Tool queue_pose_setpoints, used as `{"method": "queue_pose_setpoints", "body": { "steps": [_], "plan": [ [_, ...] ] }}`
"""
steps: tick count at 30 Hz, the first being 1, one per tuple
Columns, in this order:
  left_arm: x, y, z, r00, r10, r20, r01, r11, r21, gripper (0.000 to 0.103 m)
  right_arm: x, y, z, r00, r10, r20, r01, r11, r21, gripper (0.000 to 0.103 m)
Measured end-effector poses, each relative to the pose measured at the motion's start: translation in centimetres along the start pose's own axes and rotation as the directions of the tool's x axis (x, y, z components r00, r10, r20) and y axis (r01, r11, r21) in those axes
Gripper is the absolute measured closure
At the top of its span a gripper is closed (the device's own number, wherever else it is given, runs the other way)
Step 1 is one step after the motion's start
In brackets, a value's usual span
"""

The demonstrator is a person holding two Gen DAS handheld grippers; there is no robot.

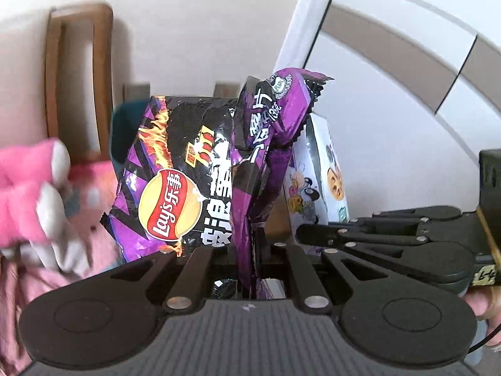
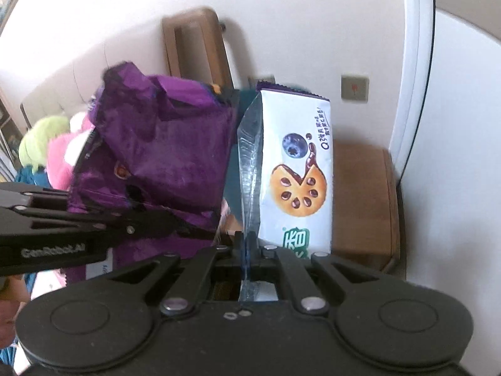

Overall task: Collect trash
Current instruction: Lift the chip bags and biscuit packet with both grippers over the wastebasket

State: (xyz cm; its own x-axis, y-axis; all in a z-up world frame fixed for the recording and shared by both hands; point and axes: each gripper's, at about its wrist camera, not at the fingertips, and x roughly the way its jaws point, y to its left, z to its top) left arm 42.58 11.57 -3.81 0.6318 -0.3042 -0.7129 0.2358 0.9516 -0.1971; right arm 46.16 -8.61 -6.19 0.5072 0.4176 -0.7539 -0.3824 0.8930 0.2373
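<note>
My left gripper is shut on a crumpled purple and black Lay's chip bag, held upright in the air. The bag also shows in the right wrist view at the left. My right gripper is shut on a white biscuit wrapper with a blueberry and cookie picture, also held upright. That wrapper shows in the left wrist view, just right of the chip bag. The right gripper is seen from the side there, and the left gripper in the right wrist view. The two wrappers are close together.
A wooden headboard stands against the white wall behind. Pink plush toys lie at the left, with a green one in the right wrist view. A brown wooden nightstand is below right, beside a white door frame.
</note>
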Motion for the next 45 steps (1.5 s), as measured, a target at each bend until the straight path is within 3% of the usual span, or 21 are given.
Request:
{"method": "queue_pose_setpoints", "body": {
  "steps": [7,13,23,31,37,45],
  "plan": [
    [-0.8,1.7,5.7,0.998,0.003,0.067,-0.003,1.0,-0.008,0.096,-0.6,2.2,5.3,0.997,0.019,0.076,-0.018,1.0,-0.022,0.103],
    [0.3,2.7,10.3,0.996,0.036,0.088,-0.033,0.999,-0.038,0.096,1.0,1.7,9.0,0.995,0.025,0.096,-0.021,0.999,-0.046,0.103],
    [9.5,3.6,16.2,0.995,0.102,0.012,-0.1,0.992,-0.08,0.096,10.5,-1.3,13.9,0.998,0.055,0.033,-0.053,0.997,-0.059,0.103],
    [17.3,7.0,17.5,0.987,0.134,-0.083,-0.146,0.976,-0.163,0.096,17.7,-2.9,16.8,0.995,0.092,-0.047,-0.096,0.991,-0.096,0.103],
    [22.6,8.6,16.8,0.97,0.157,-0.183,-0.191,0.964,-0.185,0.096,21.9,-3.7,17.6,0.988,0.109,-0.113,-0.121,0.987,-0.104,0.103],
    [27.1,10.5,15.9,0.948,0.157,-0.278,-0.223,0.948,-0.226,0.096,24.0,-2.9,16.5,0.975,0.11,-0.192,-0.139,0.98,-0.142,0.099]
  ]
}}
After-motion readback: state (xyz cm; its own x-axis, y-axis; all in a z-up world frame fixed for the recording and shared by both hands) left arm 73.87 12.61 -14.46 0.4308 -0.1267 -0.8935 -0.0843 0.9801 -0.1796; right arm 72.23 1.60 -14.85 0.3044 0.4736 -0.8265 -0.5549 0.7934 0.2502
